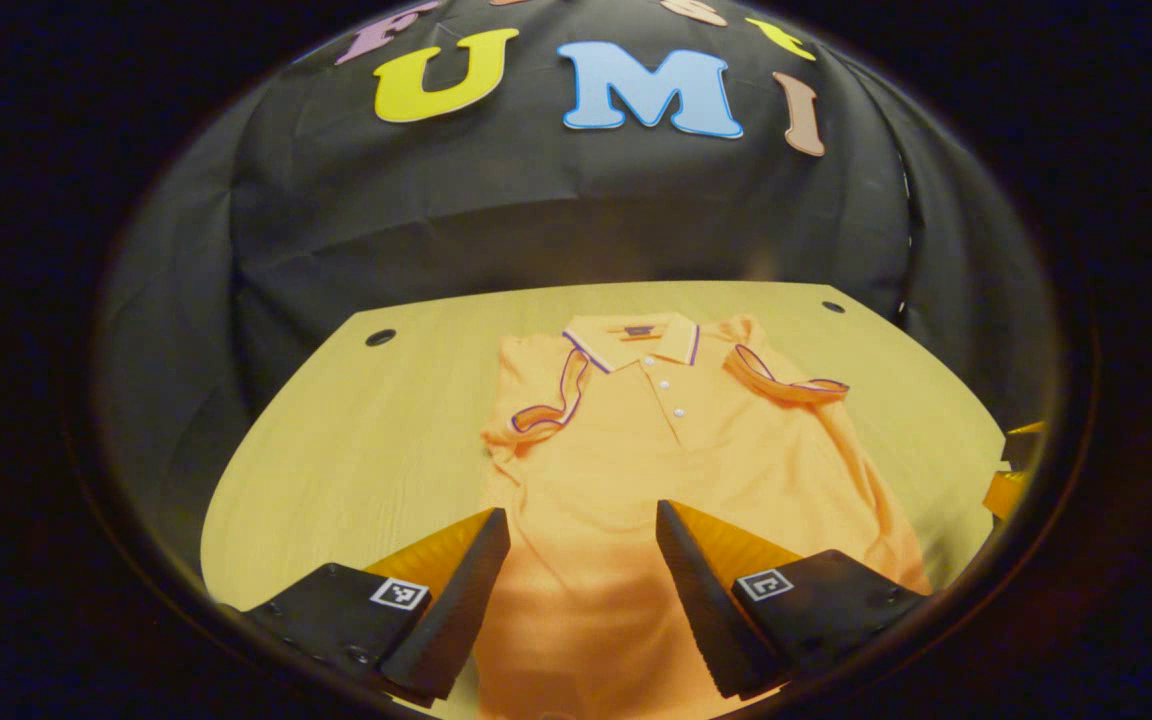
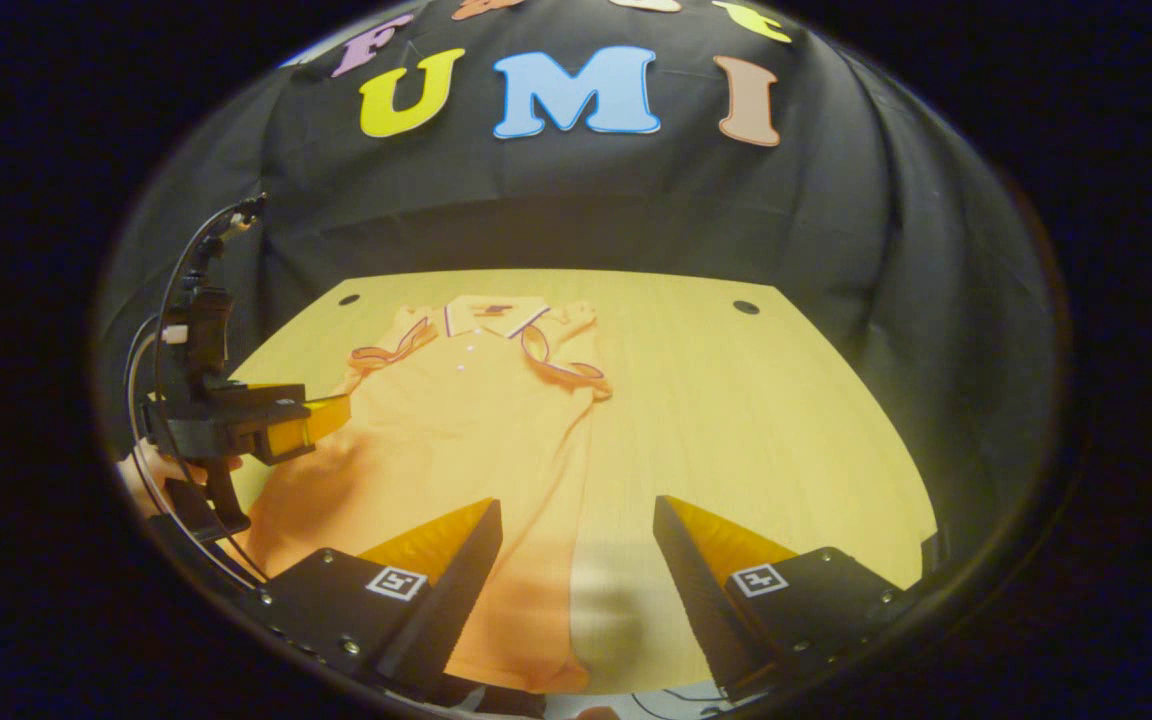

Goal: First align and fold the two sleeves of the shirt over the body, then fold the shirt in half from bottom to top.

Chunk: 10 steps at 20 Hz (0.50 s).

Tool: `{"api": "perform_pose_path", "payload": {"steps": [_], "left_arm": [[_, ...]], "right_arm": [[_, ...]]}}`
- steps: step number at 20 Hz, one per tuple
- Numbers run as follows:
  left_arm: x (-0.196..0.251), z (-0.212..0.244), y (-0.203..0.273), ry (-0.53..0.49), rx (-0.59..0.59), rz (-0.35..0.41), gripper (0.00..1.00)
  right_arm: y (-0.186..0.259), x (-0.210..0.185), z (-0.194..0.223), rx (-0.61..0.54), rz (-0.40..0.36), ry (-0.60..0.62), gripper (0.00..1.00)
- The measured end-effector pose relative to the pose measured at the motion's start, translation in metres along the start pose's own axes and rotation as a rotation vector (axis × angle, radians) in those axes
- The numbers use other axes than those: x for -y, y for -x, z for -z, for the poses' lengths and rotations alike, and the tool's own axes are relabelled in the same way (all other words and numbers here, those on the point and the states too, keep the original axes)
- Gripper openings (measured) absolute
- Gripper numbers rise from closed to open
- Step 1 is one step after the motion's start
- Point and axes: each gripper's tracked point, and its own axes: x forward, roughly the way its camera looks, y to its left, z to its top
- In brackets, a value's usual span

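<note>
Left gripper (image 1: 581,560): fingers wide apart, empty, above shirt's lower body.
Right gripper (image 2: 576,560): wide apart, empty, over hem edge.
Shirt (image 1: 636,470): flat on table (image 1: 366,450), both sleeves folded in.
Handling: light, limp; pinch hem corners.

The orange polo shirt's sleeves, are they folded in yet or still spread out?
Folded in: both trimmed sleeve cuffs lie on the orange polo shirt body.
</note>
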Motion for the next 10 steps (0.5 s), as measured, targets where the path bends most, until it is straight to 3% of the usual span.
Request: {"api": "perform_pose_path", "payload": {"steps": [10], "left_arm": [[-0.016,0.073,0.070,0.028,-0.081,-0.002,1.00]], "right_arm": [[0.005,-0.022,0.057,-0.103,-0.072,0.028,0.95]]}}
